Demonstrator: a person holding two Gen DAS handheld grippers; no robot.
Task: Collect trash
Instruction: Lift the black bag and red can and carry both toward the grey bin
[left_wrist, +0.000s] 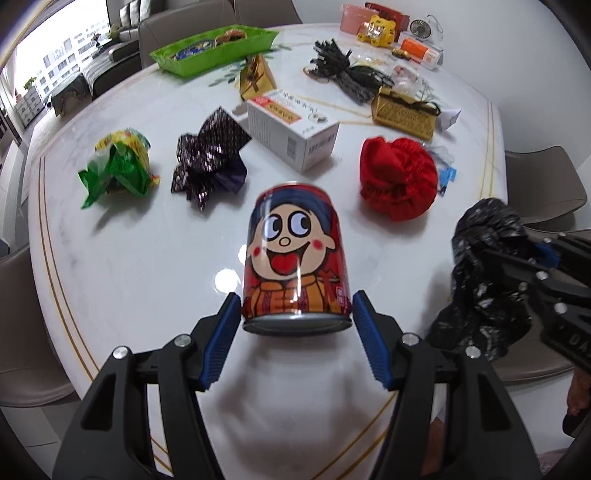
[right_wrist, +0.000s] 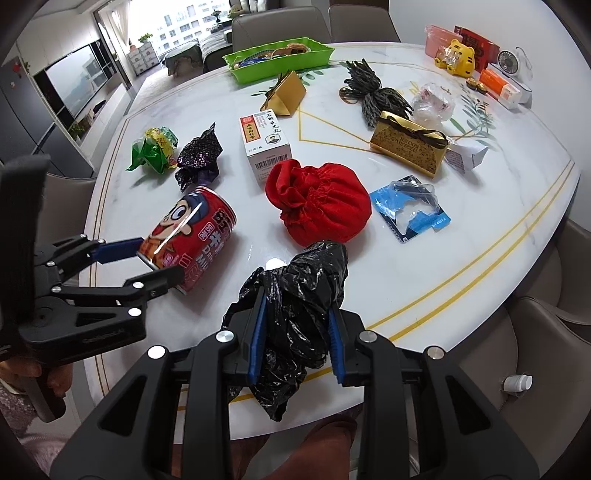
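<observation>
A red drink can (left_wrist: 295, 254) printed with a cartoon face is tilted and lifted off the white marble table (left_wrist: 129, 258). My left gripper (left_wrist: 295, 302) is shut on its bottom end. In the right wrist view the same can (right_wrist: 192, 236) leans over in the left gripper (right_wrist: 160, 258). My right gripper (right_wrist: 297, 301) is shut on a crumpled black plastic bag (right_wrist: 303, 295), which hangs down past the table's near edge. That bag (left_wrist: 480, 277) and the right gripper (left_wrist: 509, 246) appear at the right of the left wrist view.
On the table lie a green-yellow wrapper (right_wrist: 153, 149), a dark purple wrapper (right_wrist: 199, 157), a white medicine box (right_wrist: 266, 146), a red cloth pouch (right_wrist: 321, 199), a blue blister pack (right_wrist: 410, 208) and gold gift boxes (right_wrist: 410, 147). A green tray (right_wrist: 277, 59) stands at the back. Chairs ring the table.
</observation>
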